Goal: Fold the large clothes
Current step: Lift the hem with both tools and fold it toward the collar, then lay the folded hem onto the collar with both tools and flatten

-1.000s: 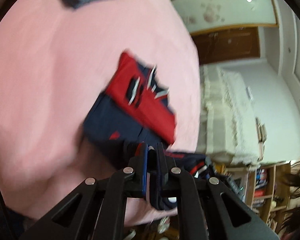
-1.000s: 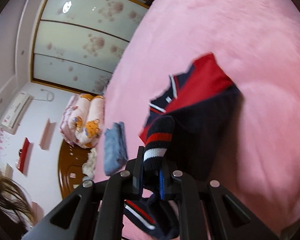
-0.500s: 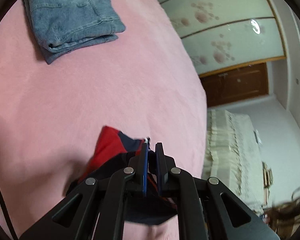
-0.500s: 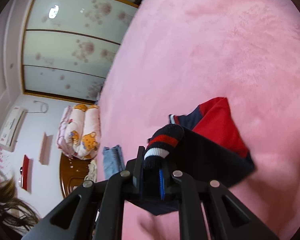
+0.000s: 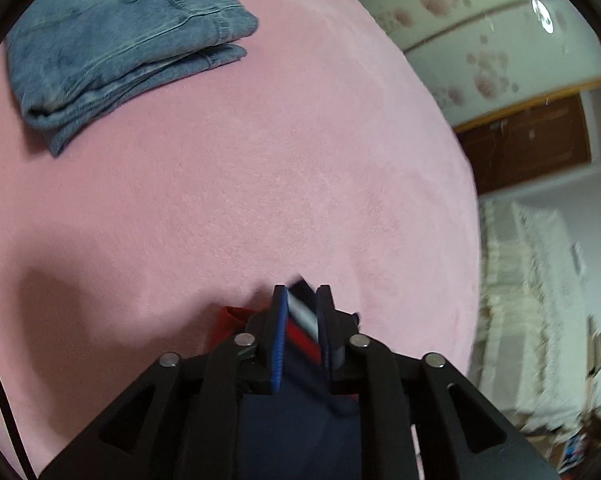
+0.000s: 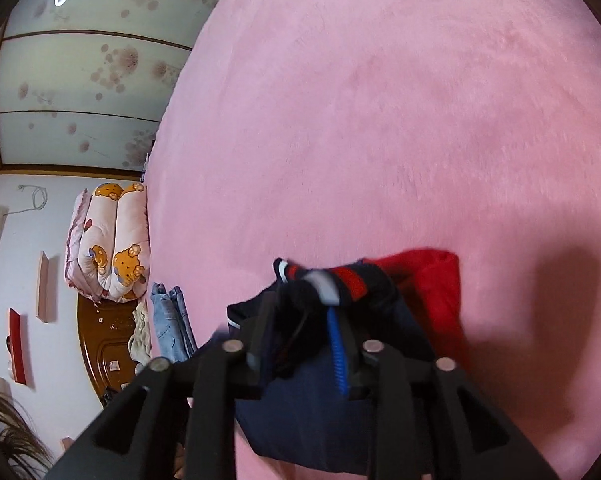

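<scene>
A navy and red sweater (image 6: 428, 292) with red and white striped cuffs lies bunched on the pink bedspread (image 6: 380, 120). My right gripper (image 6: 304, 300) is shut on one striped cuff, with navy cloth hanging below the fingers. My left gripper (image 5: 302, 296) is shut on the sweater's other striped edge (image 5: 300, 324), low over the pink bedspread (image 5: 220, 180). Most of the sweater is hidden beneath both grippers.
Folded blue jeans (image 5: 116, 40) lie at the far left of the bed, also small in the right wrist view (image 6: 172, 324). A rolled quilt with bears (image 6: 108, 240) sits by the wooden headboard (image 6: 100, 344). A wardrobe (image 5: 480, 40) and a white lace cover (image 5: 532, 288) stand beyond the bed's edge.
Both grippers have swung down and forward over the bed with the sweater still held. The sweater now sits close under the fingers instead of spread ahead.
</scene>
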Demonstrator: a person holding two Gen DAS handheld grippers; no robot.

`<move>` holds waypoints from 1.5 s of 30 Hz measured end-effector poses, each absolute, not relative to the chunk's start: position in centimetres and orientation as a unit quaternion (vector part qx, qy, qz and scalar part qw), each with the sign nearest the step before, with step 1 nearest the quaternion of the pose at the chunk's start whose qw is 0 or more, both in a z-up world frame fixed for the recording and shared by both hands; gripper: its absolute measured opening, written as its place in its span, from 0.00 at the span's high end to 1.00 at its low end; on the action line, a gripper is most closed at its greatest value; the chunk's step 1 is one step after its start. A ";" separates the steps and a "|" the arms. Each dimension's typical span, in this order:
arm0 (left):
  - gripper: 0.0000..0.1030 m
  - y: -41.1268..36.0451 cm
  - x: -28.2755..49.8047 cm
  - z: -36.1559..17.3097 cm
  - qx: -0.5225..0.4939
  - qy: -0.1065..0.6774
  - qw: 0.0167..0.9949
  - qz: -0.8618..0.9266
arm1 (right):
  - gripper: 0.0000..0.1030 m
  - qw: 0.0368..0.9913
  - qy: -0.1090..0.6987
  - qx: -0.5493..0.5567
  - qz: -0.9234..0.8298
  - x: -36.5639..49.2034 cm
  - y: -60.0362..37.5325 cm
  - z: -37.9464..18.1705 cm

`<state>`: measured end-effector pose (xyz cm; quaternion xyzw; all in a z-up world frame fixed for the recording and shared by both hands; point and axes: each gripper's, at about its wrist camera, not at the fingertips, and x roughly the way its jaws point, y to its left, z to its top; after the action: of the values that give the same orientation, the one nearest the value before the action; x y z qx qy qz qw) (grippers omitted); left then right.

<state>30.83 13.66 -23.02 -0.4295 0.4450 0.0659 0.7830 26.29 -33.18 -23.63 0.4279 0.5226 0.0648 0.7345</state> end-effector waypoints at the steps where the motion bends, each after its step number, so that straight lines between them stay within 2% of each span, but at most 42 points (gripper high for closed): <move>1: 0.84 13.5 31.0 -22.8 -0.412 0.458 0.784 0.070 | 0.63 0.742 0.519 0.420 0.060 26.3 -33.4 -23.3; 2: 0.84 13.4 31.0 -22.7 -0.402 0.466 0.785 0.073 | 0.61 0.751 0.515 0.409 0.055 26.4 -33.5 -23.0; 4: 0.75 13.3 30.6 -22.7 -0.389 0.479 0.783 0.074 | 0.61 0.768 0.511 0.383 0.050 26.2 -33.7 -22.1; 7: 0.71 12.8 29.9 -23.1 -0.366 0.506 0.777 0.074 | 0.61 0.773 0.520 0.359 0.048 25.5 -34.1 -21.6; 17: 0.71 11.1 26.2 -26.9 -0.284 0.615 0.732 0.075 | 0.60 0.749 0.584 0.310 0.040 20.8 -33.5 -23.4; 23: 0.71 11.5 24.3 -29.0 -0.322 0.624 0.711 0.047 | 0.61 0.746 0.605 0.278 0.019 18.8 -32.1 -25.2; 24: 0.72 11.4 24.2 -29.1 -0.322 0.624 0.711 0.038 | 0.64 0.756 0.598 0.267 0.015 18.5 -31.7 -25.0; 25: 0.77 11.3 24.2 -29.3 -0.321 0.624 0.712 0.030 | 0.70 0.762 0.592 0.261 0.010 18.4 -31.6 -24.7; 26: 0.80 11.2 24.2 -29.4 -0.317 0.626 0.712 0.027 | 0.83 0.767 0.589 0.254 0.006 18.2 -31.5 -24.6; 27: 0.83 11.0 24.1 -29.4 -0.309 0.627 0.715 0.026 | 0.91 0.769 0.585 0.257 0.006 18.0 -31.6 -24.6; 31: 0.87 10.4 24.3 -28.6 -0.288 0.627 0.723 0.020 | 0.94 0.765 0.579 0.283 -0.001 17.0 -32.4 -24.8; 37: 0.87 10.5 24.1 -28.5 -0.299 0.615 0.729 0.024 | 0.95 0.762 0.576 0.295 -0.025 15.3 -32.7 -25.2; 45: 0.87 7.4 22.3 -23.0 -0.201 0.562 0.802 -0.010 | 0.91 0.846 0.508 0.157 0.025 13.3 -27.6 -19.2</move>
<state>22.33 7.42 -23.04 -0.2010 0.5621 -0.0101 0.8022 13.27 -27.56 -19.24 0.1570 0.5082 0.0246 0.8465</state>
